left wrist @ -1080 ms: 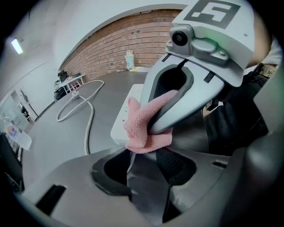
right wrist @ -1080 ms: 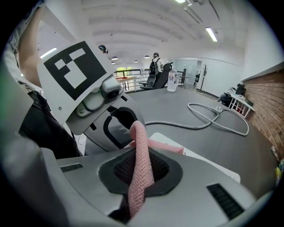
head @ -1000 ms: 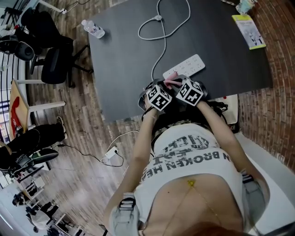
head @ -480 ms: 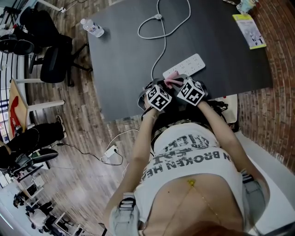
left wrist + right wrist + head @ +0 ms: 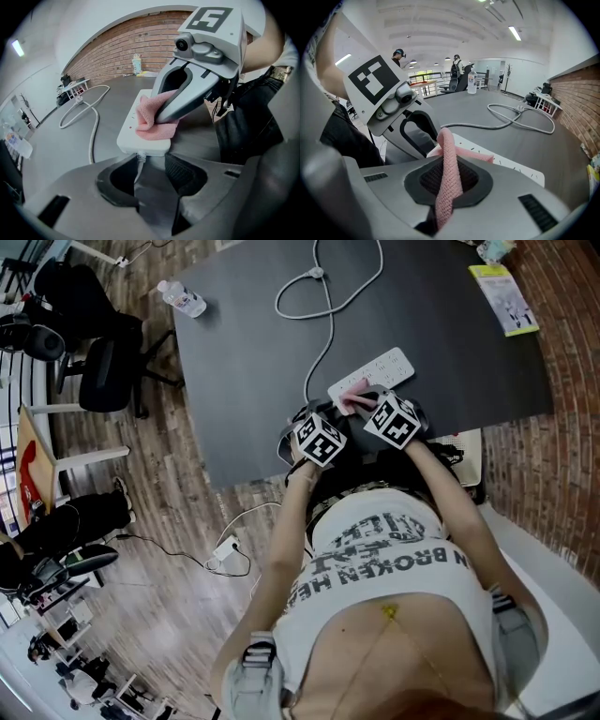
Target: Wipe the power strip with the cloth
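A white power strip [image 5: 375, 373] lies on the dark grey table [image 5: 244, 381], and its cable [image 5: 323, 310] loops away toward the far side. A pink cloth [image 5: 353, 401] rests on the strip's near end. My right gripper [image 5: 450, 164] is shut on the pink cloth [image 5: 449, 178], which stands up between its jaws over the strip [image 5: 513, 164]. In the left gripper view the cloth [image 5: 157, 126] covers the strip's [image 5: 143, 138] end. My left gripper [image 5: 149, 157] stands open at that end, one jaw on each side of the cable [image 5: 139, 161].
A water bottle [image 5: 178, 298] lies at the table's far left corner and a booklet [image 5: 504, 298] at the far right. Office chairs [image 5: 98, 371] stand left of the table. A second strip with cables [image 5: 228, 552] lies on the wooden floor.
The right gripper with the cloth has slid a little to the right along the strip. The left gripper has stayed where it was.
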`<state>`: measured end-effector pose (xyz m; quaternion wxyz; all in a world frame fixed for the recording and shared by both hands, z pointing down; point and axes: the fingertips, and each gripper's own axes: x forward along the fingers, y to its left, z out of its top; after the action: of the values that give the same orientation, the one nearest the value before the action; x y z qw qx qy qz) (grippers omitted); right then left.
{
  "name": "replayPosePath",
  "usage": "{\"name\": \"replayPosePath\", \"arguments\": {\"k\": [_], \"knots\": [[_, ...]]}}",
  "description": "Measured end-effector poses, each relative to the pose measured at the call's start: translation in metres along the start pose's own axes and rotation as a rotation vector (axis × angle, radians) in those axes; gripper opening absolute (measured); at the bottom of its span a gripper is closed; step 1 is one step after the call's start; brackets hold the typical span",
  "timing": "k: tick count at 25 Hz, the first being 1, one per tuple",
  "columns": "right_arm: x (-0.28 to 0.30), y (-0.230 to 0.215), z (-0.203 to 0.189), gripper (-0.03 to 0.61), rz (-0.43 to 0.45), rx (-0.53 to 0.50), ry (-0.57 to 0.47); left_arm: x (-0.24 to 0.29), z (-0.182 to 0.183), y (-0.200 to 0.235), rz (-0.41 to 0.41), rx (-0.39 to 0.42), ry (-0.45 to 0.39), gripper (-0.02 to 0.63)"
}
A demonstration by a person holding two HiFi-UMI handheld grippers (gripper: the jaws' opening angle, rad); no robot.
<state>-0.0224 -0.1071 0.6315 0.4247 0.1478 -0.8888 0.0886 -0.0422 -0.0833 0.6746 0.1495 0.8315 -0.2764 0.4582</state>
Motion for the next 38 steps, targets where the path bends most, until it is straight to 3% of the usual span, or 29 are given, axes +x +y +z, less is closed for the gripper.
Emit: {"name": "replayPosePath", "arguments": {"k": [23, 38], "knots": [[-0.022, -0.051, -0.029, 0.018, -0.054, 0.059, 0.049, -0.001, 0.0, 0.002, -0.021, 0.007, 0.001, 0.183], [-0.049, -0.105, -0.063, 0.018, -0.132, 0.182, 0.03, 0.001, -0.001, 0.002, -0.011, 0.004, 0.01, 0.183]]}}
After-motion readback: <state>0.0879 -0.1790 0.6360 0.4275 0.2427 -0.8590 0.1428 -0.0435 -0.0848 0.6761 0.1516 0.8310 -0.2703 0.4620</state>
